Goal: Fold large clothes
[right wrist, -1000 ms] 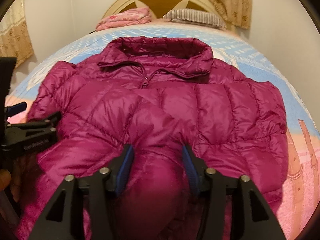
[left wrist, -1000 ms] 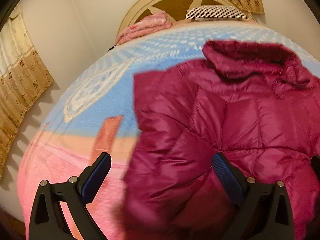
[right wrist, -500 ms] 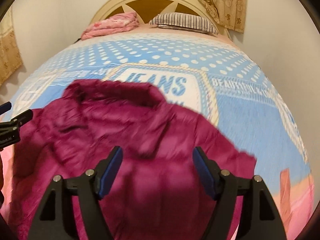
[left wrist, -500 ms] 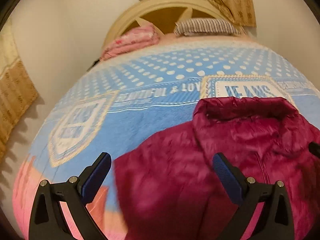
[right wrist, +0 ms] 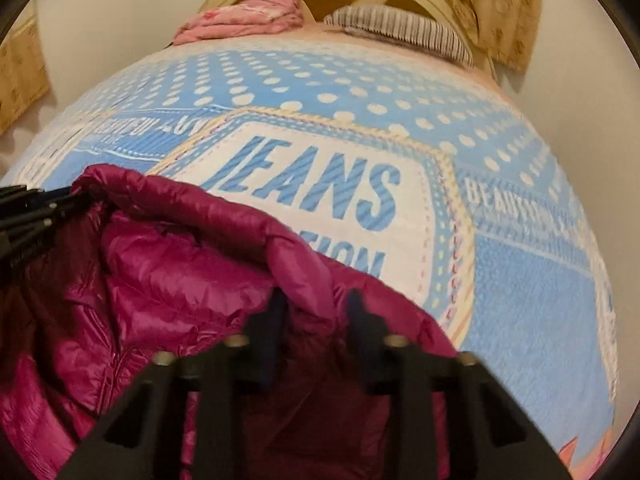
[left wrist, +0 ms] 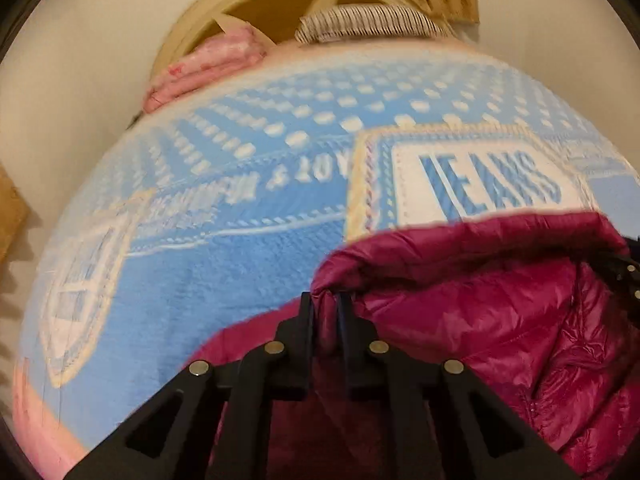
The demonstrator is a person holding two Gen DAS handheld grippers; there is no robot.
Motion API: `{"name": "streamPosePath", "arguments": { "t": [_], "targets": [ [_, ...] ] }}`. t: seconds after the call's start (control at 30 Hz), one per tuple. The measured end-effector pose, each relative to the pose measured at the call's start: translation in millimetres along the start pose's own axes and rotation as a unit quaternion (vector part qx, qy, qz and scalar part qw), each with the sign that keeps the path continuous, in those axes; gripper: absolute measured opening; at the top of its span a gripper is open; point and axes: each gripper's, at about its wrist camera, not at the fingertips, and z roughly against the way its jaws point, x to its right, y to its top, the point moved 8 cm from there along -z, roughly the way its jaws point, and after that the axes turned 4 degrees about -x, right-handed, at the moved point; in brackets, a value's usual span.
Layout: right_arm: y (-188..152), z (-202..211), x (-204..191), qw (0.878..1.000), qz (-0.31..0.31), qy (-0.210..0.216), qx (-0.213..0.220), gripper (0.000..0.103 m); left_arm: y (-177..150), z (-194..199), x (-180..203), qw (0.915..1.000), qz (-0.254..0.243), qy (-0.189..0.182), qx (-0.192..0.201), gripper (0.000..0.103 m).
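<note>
The magenta puffer jacket (left wrist: 480, 320) lay on the blue "JEANS" blanket (left wrist: 240, 240) of the bed, its collar toward the headboard, and looked light, soft and springy, with a shiny quilted shell that would likely slip and puff back open unless gripped at a firm edge; the collar rim and shoulder seams seemed the best holds. The left gripper (left wrist: 325, 304) pointed steeply down at the collar's left end, and its jaws had just been closing, now pinching a fold of the collar between nearly touching pads. The right gripper (right wrist: 316, 312), angled down likewise at the collar's right side, had also just been closing on a thicker ridge of fabric; blur made the contact hard to read, but the pads appeared to press it.
</note>
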Motion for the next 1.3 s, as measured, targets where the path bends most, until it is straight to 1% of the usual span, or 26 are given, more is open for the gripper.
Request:
{"name": "streamPosePath", "arguments": {
  "t": [0.1, 0.17, 0.27, 0.37, 0.5, 0.57, 0.63, 0.73, 0.77, 0.83, 0.9, 0.93, 0.97, 1.03, 1.07, 1.1, 1.13, 1.17, 1.2, 1.23, 1.3],
  "targets": [
    [-2, 16, 2, 1.0, 0.012, -0.011, 0.021, 0.016, -4, 22, -7, 0.9998, 0.002, -0.007, 0.019, 0.008],
    [-3, 26, 4, 0.999, 0.014, -0.015, 0.035, 0.014, -13, 34, -10, 0.9995, -0.007, -0.006, 0.03, 0.008],
    [-10, 37, 5, 0.999, 0.014, -0.013, 0.046, 0.013, -30, 40, -7, 0.9995, -0.014, -0.01, 0.028, 0.007],
    [-20, 42, 1, 0.998, 0.03, -0.021, 0.054, 0.012, -48, 36, -5, 0.9993, -0.026, -0.001, 0.026, 0.007],
    [-40, 23, -1, 0.997, 0.052, -0.041, 0.035, 0.011, -67, 20, 1, 0.9993, -0.034, 0.0, 0.012, 0.007],
    [-49, 12, 3, 0.997, 0.05, -0.045, 0.023, 0.01, -71, 16, 4, 0.9992, -0.04, -0.001, 0.012, 0.007],
    [-52, 10, 5, 0.998, 0.046, -0.043, 0.022, 0.01, -69, 20, 4, 0.999, -0.04, 0.002, 0.018, 0.008],
    [-51, 10, 5, 0.997, 0.049, -0.049, 0.025, 0.01, -61, 42, 0, 0.999, -0.028, -0.008, 0.035, 0.01],
    [-52, 10, 5, 0.997, 0.048, -0.047, 0.025, 0.01, -57, 55, -2, 0.9985, -0.023, -0.013, 0.049, 0.012],
    [-53, 10, 6, 0.998, 0.044, -0.042, 0.025, 0.01, -51, 72, -7, 0.9977, -0.013, -0.016, 0.065, 0.027],
    [-54, 11, 7, 0.998, 0.042, -0.04, 0.027, 0.01, -43, 90, -16, 0.9958, 0.009, -0.004, 0.091, 0.062],
    [-54, 12, 6, 0.998, 0.044, -0.04, 0.028, 0.01, -39, 95, -20, 0.9945, 0.019, 0.0, 0.103, 0.068],
    [-54, 13, 6, 0.998, 0.047, -0.041, 0.029, 0.01, -35, 99, -25, 0.9931, 0.03, 0.004, 0.113, 0.072],
    [-54, 14, 6, 0.998, 0.048, -0.041, 0.029, 0.01, -29, 94, -32, 0.9931, 0.041, 0.016, 0.109, 0.072],
    [-54, 15, 6, 0.998, 0.047, -0.041, 0.029, 0.011, -28, 85, -34, 0.9942, 0.046, 0.027, 0.094, 0.072],
    [-54, 16, 7, 0.998, 0.045, -0.038, 0.029, 0.014, -27, 76, -37, 0.9948, 0.05, 0.037, 0.081, 0.072],
    [-54, 19, 9, 0.998, 0.038, -0.031, 0.029, 0.024, -28, 67, -37, 0.9953, 0.052, 0.042, 0.07, 0.072],
    [-54, 23, 11, 0.999, 0.029, -0.025, 0.029, 0.03, -30, 60, -38, 0.9958, 0.053, 0.043, 0.062, 0.072],
    [-55, 26, 14, 0.999, 0.019, -0.019, 0.027, 0.041, -34, 48, -38, 0.9966, 0.052, 0.043, 0.047, 0.072],
    [-55, 30, 17, 0.999, 0.01, -0.015, 0.026, 0.046, -38, 40, -37, 0.9973, 0.048, 0.043, 0.035, 0.072],
    [-57, 43, 22, 0.999, -0.007, -0.002, 0.031, 0.049, -49, 30, -36, 0.998, 0.044, 0.042, 0.02, 0.072]
  ]
}}
